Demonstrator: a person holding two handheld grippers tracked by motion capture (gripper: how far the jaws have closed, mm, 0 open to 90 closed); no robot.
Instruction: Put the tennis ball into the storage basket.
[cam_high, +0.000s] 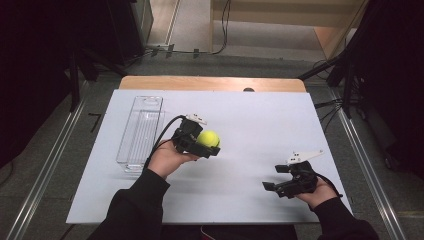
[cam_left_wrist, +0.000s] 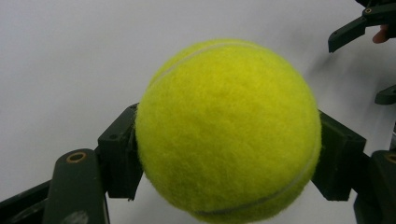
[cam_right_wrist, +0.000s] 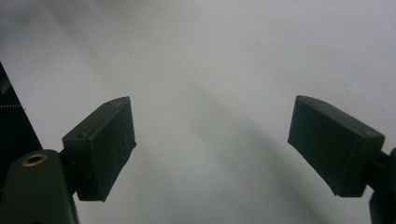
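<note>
A yellow-green tennis ball (cam_high: 208, 138) is held near the middle of the white table sheet (cam_high: 250, 125), my left gripper (cam_high: 206, 141) shut on it. In the left gripper view the ball (cam_left_wrist: 229, 130) sits squeezed between both black pads (cam_left_wrist: 122, 156), slightly above the sheet. My right gripper (cam_high: 272, 177) hovers at the front right, open with nothing between its jaws. In the right gripper view its pads (cam_right_wrist: 100, 144) stand wide apart over bare white surface, around the gripper's middle (cam_right_wrist: 212, 147).
A clear plastic rectangular bin (cam_high: 141, 131) lies on the left part of the sheet, lengthwise away from me, just left of my left hand. The wooden table edge (cam_high: 210, 82) shows at the back. Metal rails and cables lie on the floor around.
</note>
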